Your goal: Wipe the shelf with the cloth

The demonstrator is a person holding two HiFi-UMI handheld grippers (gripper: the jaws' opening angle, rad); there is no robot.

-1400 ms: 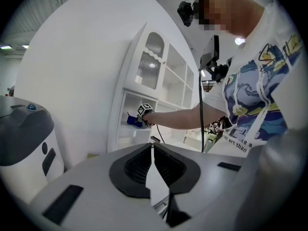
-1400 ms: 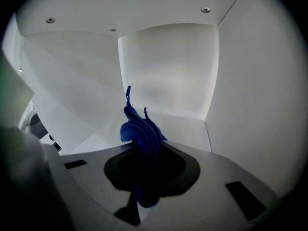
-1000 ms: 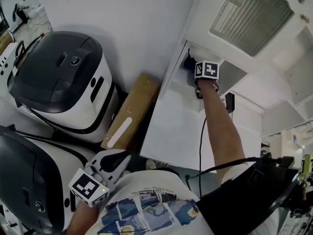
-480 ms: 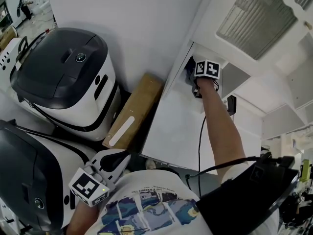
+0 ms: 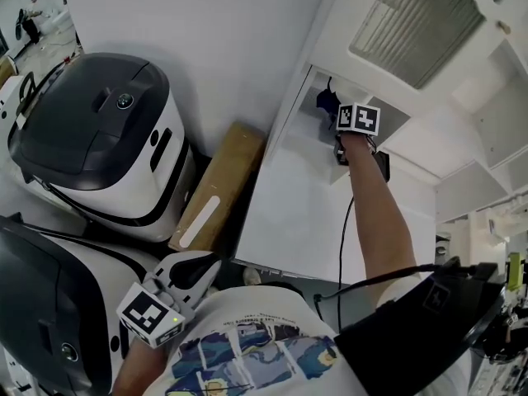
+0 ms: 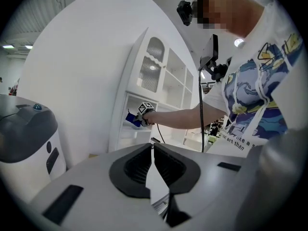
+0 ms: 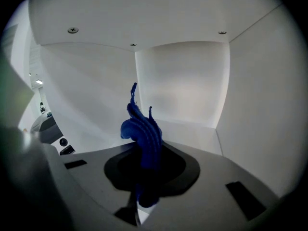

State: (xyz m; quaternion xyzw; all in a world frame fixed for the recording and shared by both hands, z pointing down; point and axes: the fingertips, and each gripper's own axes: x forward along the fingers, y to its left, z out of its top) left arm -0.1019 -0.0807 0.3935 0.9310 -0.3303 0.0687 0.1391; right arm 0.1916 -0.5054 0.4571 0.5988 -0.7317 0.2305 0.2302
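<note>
One blue cloth (image 7: 143, 134), at frame centre, is pinched by the right gripper (image 7: 144, 186) inside one white shelf compartment (image 7: 192, 124). The left gripper (image 6: 153, 163) is seemingly closed on nothing.

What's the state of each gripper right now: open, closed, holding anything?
Left gripper: closed, holding nothing.
Right gripper: closed on the blue cloth.

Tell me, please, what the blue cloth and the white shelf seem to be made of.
Blue cloth: soft ribbed textile, possibly microfibre; it bunches in limp folds.
White shelf: smooth matte panels, likely painted or laminated board; screw heads show above.
</note>
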